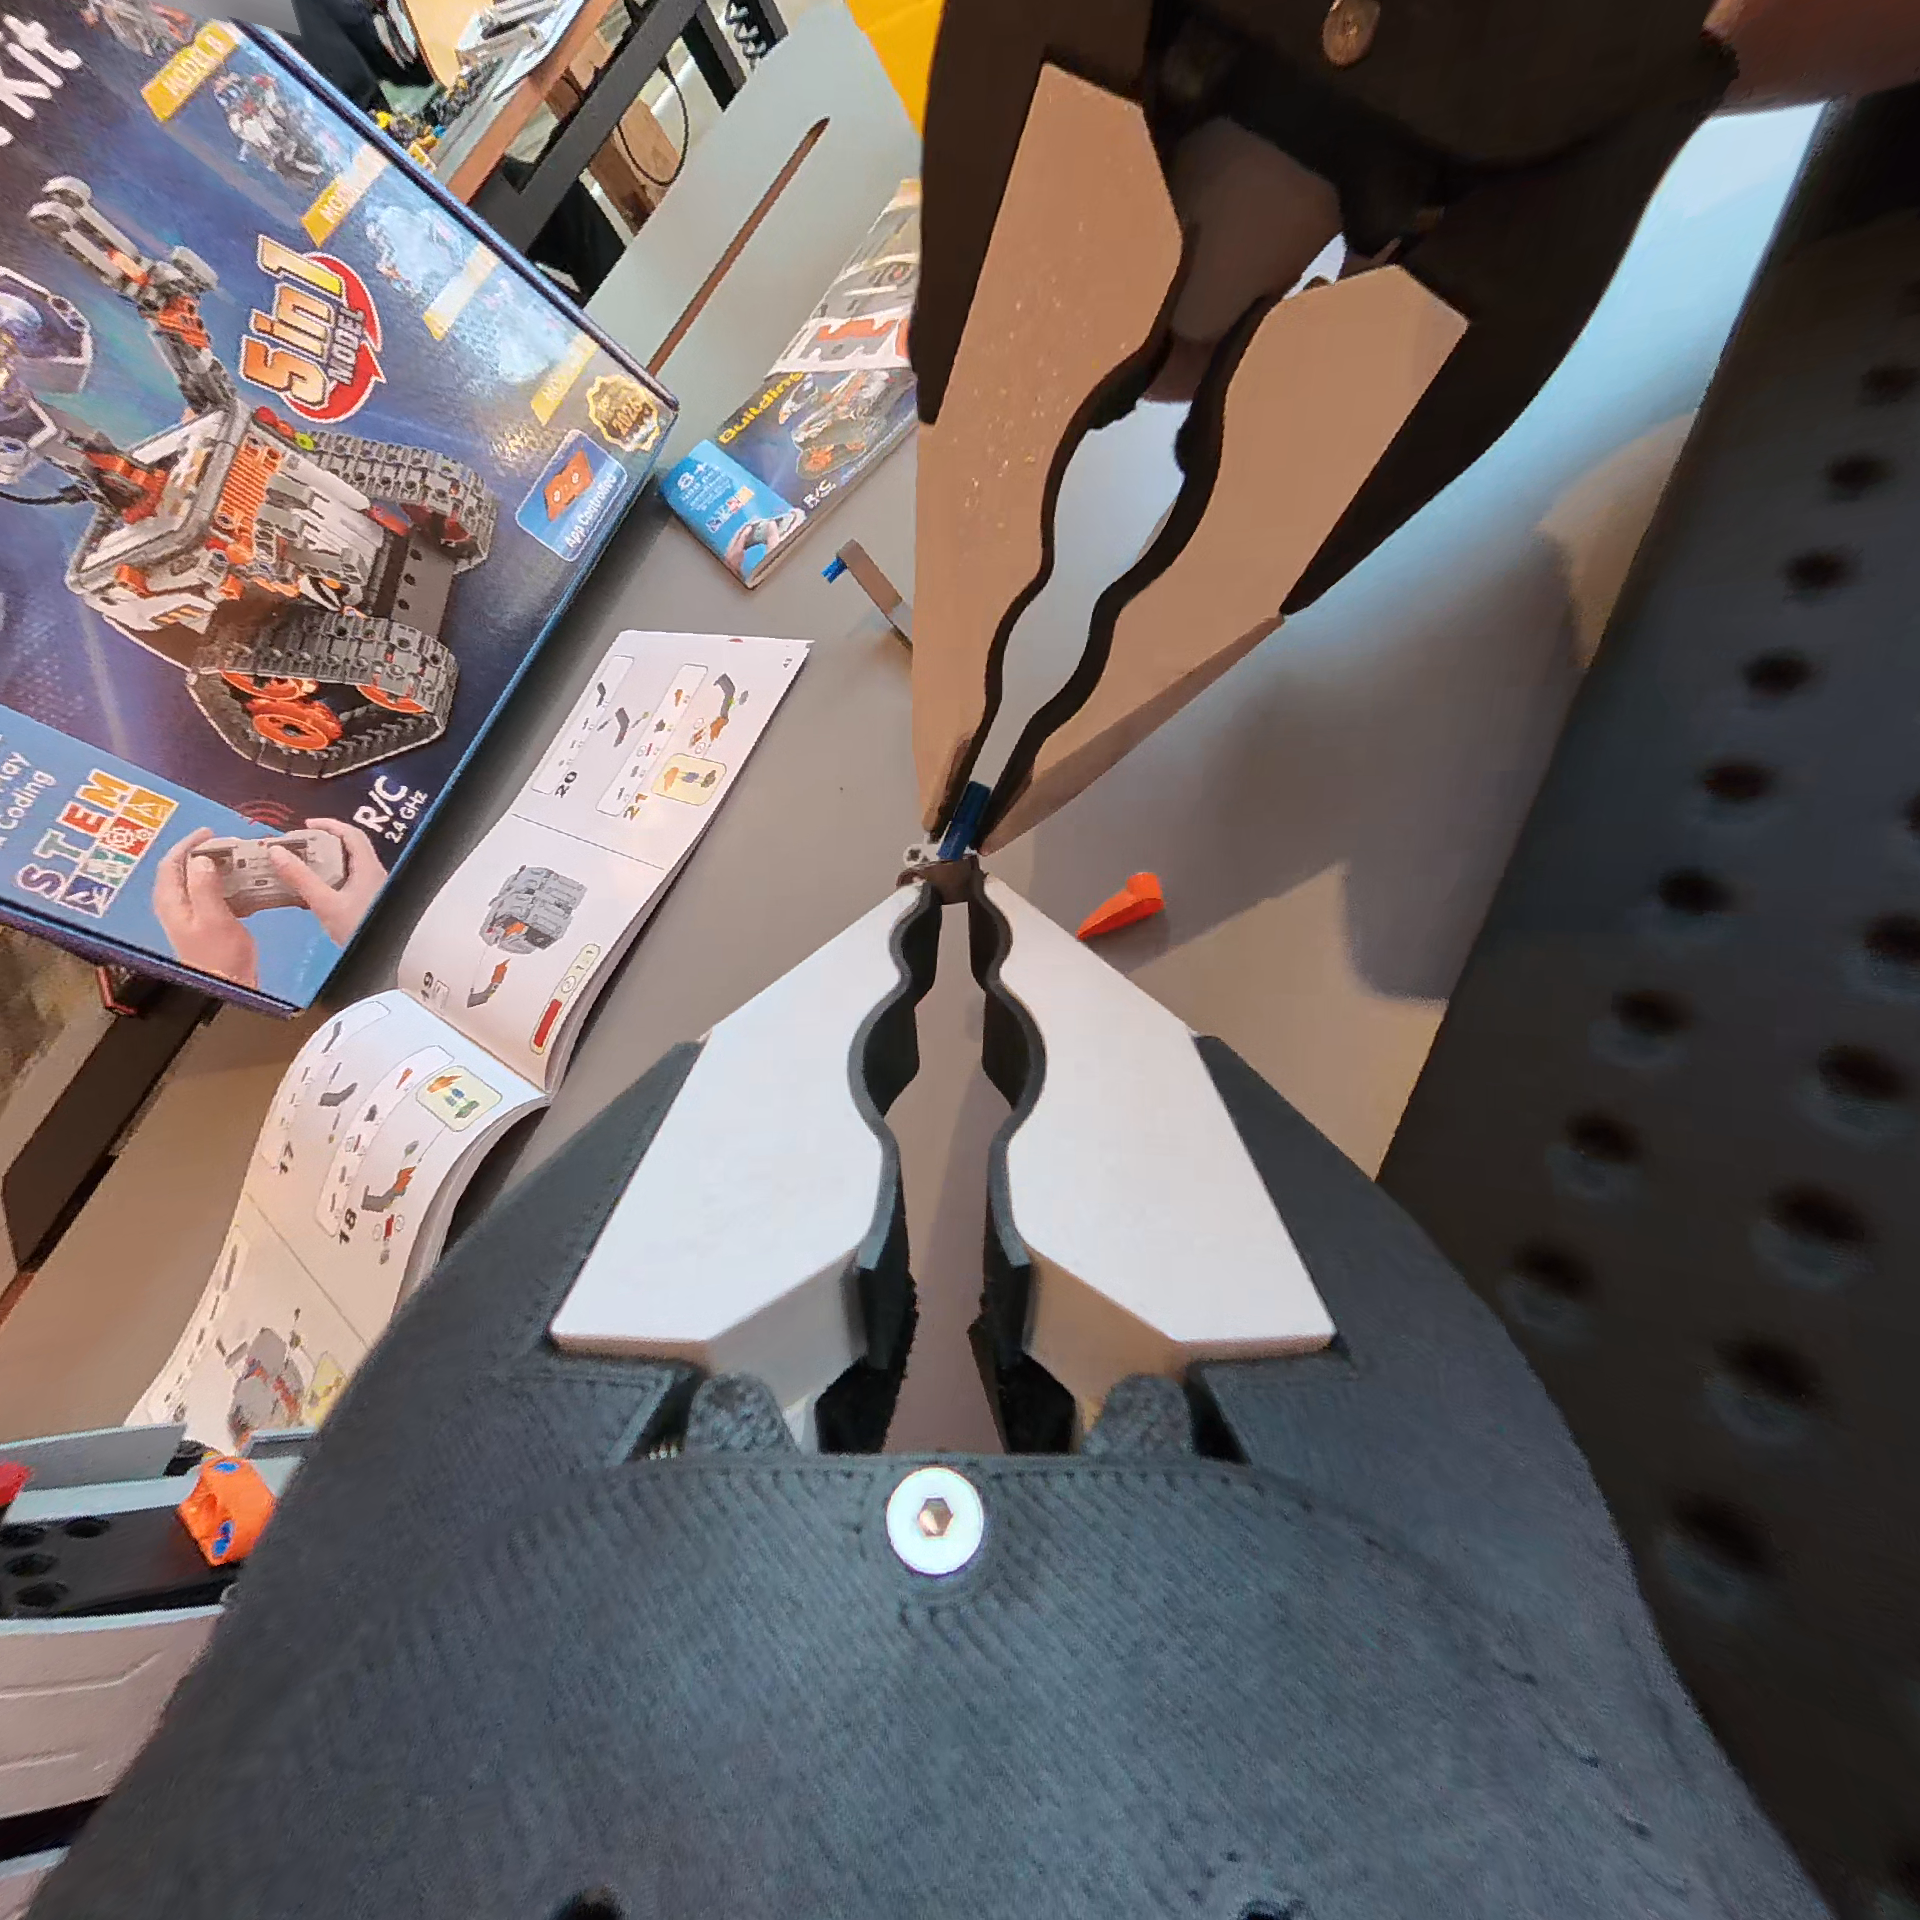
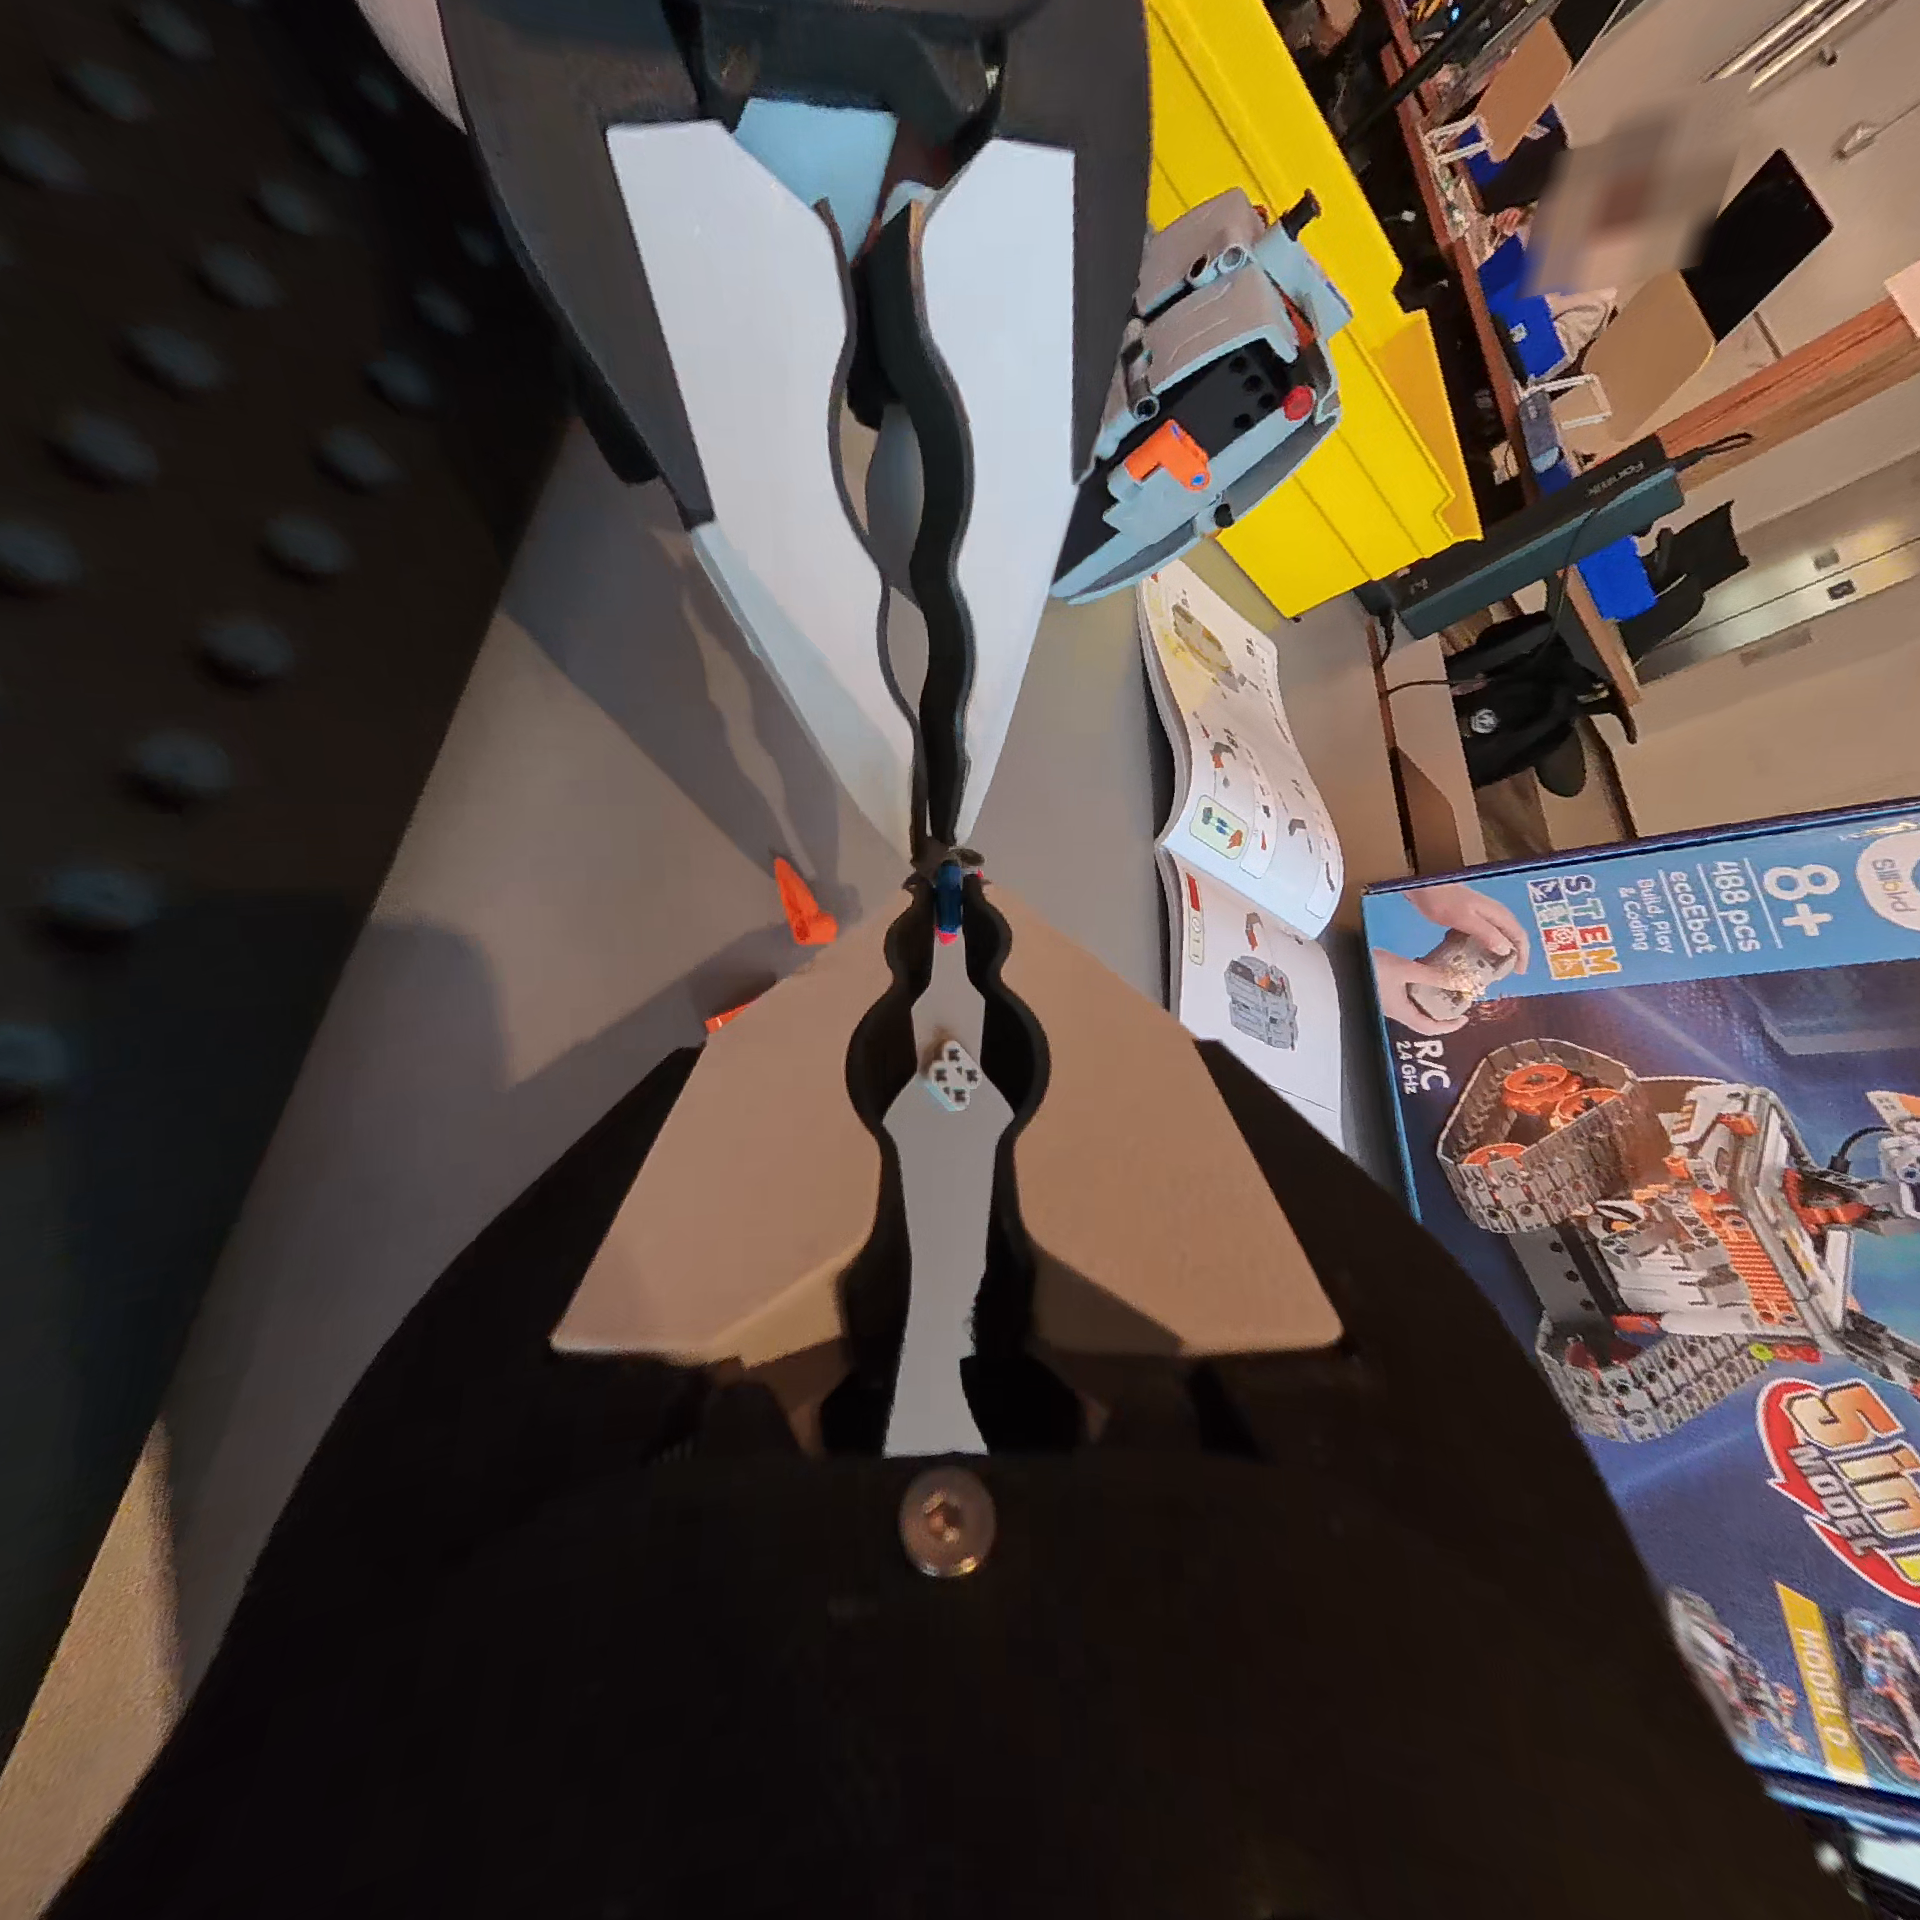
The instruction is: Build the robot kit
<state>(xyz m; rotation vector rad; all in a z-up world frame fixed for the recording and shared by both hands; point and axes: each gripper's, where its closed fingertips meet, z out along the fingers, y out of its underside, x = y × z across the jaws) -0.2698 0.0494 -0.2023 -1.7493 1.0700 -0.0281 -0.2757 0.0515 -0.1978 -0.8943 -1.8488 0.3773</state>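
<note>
My two grippers meet tip to tip above the grey table [image 1: 790, 790]. My left gripper [image 1: 940, 885] is shut on a small grey piece [image 1: 921, 856] that barely shows at its tips. My right gripper [image 1: 961, 826] comes in from above in the left wrist view and is shut on a short blue pin [image 1: 969, 816]. The pin's end touches the grey piece. In the right wrist view my right gripper [image 2: 948, 912] holds the blue pin [image 2: 948, 896], and the left gripper [image 2: 940, 844] comes down from the top. A small grey cross-holed connector [image 2: 952, 1075] lies on the table below the right fingers.
An orange cone piece [image 1: 1122, 902] lies beside the tips, with two showing in the right wrist view [image 2: 802, 904]. The blue kit box [image 1: 260, 468], an open instruction booklet [image 1: 582, 894], a second booklet [image 1: 821, 447], a partly built model [image 2: 1216, 384], yellow bins [image 2: 1351, 343] and a black perforated board [image 1: 1714, 935] surround the spot. My two grippers' fingertips are within a few centimetres of each other.
</note>
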